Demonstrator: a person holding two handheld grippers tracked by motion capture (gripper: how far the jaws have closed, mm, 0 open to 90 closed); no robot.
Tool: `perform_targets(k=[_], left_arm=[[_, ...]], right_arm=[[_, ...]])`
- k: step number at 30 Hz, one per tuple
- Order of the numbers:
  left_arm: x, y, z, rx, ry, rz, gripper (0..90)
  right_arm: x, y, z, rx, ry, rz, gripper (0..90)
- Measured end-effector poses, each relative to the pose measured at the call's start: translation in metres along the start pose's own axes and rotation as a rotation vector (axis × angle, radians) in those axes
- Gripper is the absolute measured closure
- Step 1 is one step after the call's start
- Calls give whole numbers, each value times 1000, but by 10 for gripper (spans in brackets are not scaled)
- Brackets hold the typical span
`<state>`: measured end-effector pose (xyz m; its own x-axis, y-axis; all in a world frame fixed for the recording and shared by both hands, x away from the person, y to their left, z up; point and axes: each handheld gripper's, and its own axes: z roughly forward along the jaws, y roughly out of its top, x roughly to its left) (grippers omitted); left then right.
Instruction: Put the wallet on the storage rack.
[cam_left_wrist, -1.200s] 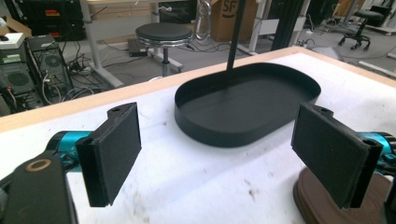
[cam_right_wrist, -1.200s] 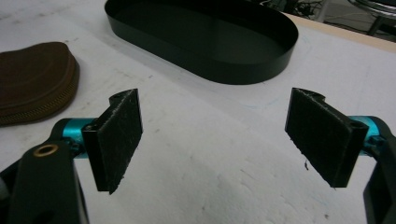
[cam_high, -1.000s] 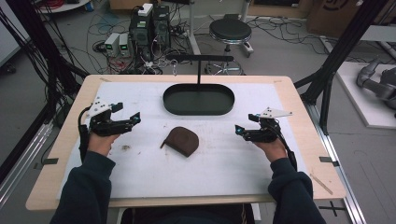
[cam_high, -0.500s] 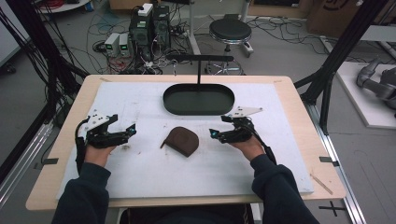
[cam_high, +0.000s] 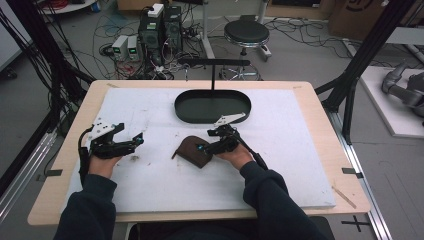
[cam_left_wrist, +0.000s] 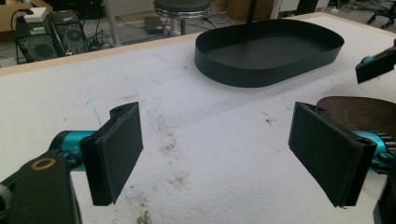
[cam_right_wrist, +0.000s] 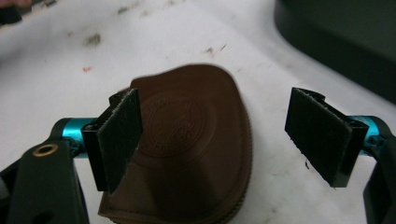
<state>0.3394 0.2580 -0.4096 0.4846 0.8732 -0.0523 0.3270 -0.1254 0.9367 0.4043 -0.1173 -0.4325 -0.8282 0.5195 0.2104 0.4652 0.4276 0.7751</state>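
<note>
L gripper (cam_high: 131, 142) sat far left on the white table cover (cam_high: 300, 165), held in the person's left hand (cam_high: 104, 162), jaws wide apart w/ nothing between them. In the left gripper view its two black pads (cam_left_wrist: 114, 151) stood well apart over bare, scuffed cover; a few dirt marks (cam_left_wrist: 169, 148) lay just ahead of them. The black oval tray (cam_left_wrist: 268, 51) lay beyond the L tongs, ahead & to their right side. The brown leather pouch (cam_left_wrist: 359, 109) showed behind the right-hand pad in that view, well apart from the L tongs, & a tip of the other gripper poked in at the frame's right edge above it.

Moving right in the high view: pouch (cam_high: 194, 150) lay flat on the cover, between the two grippers but much nearer the R one, w/ the tray (cam_high: 212, 114) beyond it toward the far edge of the table.

R gripper (cam_high: 205, 148) was right at the pouch, held in the person's right hand (cam_high: 234, 155), jaws also wide apart, not clamped on anything. In the right gripper view the pouch (cam_right_wrist: 201, 154) lay under & ahead of the R tongs, an embossed round stamp (cam_right_wrist: 175, 123) on its face, stitched edge curving along the side. One pad (cam_right_wrist: 119, 137) overlapped the pouch's edge in that view; the other hung over bare cover beside it. Couldn't tell if a pad touched the leather. Tray wall (cam_right_wrist: 345, 42) sat ahead of the R tongs, to their right.
</note>
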Motion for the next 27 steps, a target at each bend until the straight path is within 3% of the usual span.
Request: perform_targets(k=[5,7,11,16,20,22,23,24,27], left_arm=[[1,0,0,-1,-6,-6,179],[1,-1,1,0,-5,-8,179],[1,-1,2,10,-9,-7,181],[1,-2,4,22,-10,-5,184],[1,-3,4,24,-10,-5,187],[1,-3,4,27,-9,-5,187],[1,-3,4,29,-9,-5,187],[1,-3,4,33,-8,-6,187],[1,-3,5,41,-9,-6,188]], right_arm=[[0,-5,13,75,24,0,192],[-4,-6,14,80,51,0,194],[-9,-8,17,102,107,50,195],[-9,-8,16,113,129,55,261],[-4,-3,9,126,108,17,430],[-6,-2,4,117,105,24,537],[-6,-2,4,117,105,24,537],[-9,-2,-1,109,114,37,622],[-7,0,-7,86,109,20,697]])
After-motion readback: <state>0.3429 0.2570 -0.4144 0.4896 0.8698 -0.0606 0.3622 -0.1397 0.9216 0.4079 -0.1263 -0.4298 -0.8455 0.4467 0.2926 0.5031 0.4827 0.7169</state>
